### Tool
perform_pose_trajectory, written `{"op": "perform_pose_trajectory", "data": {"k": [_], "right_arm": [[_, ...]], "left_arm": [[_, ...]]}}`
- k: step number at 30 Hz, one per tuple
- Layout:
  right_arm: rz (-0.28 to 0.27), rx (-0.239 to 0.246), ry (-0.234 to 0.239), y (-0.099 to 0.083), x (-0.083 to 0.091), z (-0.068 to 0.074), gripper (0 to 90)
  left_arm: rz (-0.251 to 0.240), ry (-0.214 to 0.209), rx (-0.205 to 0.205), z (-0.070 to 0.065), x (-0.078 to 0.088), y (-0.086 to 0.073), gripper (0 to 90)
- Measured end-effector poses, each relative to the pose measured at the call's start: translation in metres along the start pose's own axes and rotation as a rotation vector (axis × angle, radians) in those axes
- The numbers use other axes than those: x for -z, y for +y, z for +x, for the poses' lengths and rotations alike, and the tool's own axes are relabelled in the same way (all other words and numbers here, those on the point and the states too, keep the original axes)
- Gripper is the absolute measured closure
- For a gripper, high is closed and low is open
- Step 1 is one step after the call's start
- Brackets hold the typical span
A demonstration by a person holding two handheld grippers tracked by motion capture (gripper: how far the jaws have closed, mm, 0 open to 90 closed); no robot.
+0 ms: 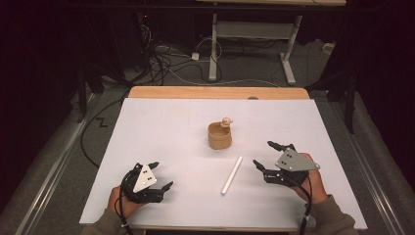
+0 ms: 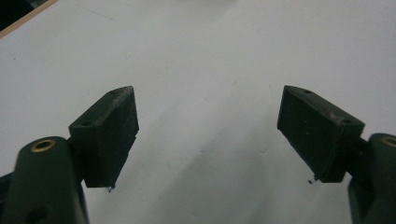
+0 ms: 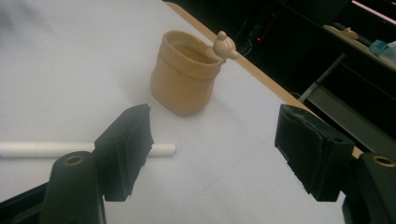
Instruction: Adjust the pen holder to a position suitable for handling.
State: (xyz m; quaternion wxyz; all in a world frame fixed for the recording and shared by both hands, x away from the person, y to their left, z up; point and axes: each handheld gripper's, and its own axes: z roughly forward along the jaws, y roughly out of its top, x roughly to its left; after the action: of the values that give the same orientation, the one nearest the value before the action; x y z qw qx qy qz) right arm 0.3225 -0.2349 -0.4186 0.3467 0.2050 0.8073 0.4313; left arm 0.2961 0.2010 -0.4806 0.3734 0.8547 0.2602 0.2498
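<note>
A white sheet (image 1: pixel 161 127) covers the table, and a bare wooden strip (image 1: pixel 195 92) shows along the table's far edge. On the grey floor (image 1: pixel 254 73) beyond the table, black and white cables (image 1: pixel 166 61) lie tangled beside a white-legged desk frame (image 1: pixel 213 54). Left of the table, a black Z mark (image 1: pixel 102 122) sits on the floor near a metal rail (image 1: pixel 54 171).

On the tabletop (image 1: pixel 161 127), the cup (image 1: pixel 219 137) stands behind the rod (image 1: pixel 232 175), which lies between the left gripper (image 1: pixel 161 176) and right gripper (image 1: pixel 263 154).
</note>
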Motion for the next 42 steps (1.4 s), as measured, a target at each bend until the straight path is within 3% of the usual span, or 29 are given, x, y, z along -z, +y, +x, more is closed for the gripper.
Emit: {"op": "perform_pose_trajectory", "data": {"k": [3,4,15,25,29,34,42], "right_arm": [[-0.011,-0.012,-0.016,-0.010,0.007,0.000,27.3],[-0.013,-0.042,-0.021,-0.017,0.011,-0.001,27.3],[0.007,-0.087,-0.059,-0.050,0.032,-0.006,25.0],[0.058,-0.129,-0.088,-0.081,0.042,-0.004,24.9],[0.075,-0.117,-0.091,-0.087,0.045,-0.001,24.9],[0.058,-0.120,-0.093,-0.088,0.048,0.000,24.9],[0.034,-0.152,-0.108,-0.087,0.049,-0.003,25.1]], "left_arm": [[0.002,0.001,-0.002,0.000,0.000,0.000,19.6],[0.003,0.001,-0.003,0.000,0.000,0.000,19.6],[0.009,0.001,-0.009,-0.001,-0.001,0.000,19.6],[0.008,0.000,-0.005,0.000,-0.002,0.000,19.6],[0.006,-0.001,-0.005,0.001,-0.003,0.001,19.6],[0.004,-0.002,-0.003,0.001,-0.003,0.000,19.6],[0.006,-0.006,0.013,-0.002,-0.003,0.005,20.5]]}}
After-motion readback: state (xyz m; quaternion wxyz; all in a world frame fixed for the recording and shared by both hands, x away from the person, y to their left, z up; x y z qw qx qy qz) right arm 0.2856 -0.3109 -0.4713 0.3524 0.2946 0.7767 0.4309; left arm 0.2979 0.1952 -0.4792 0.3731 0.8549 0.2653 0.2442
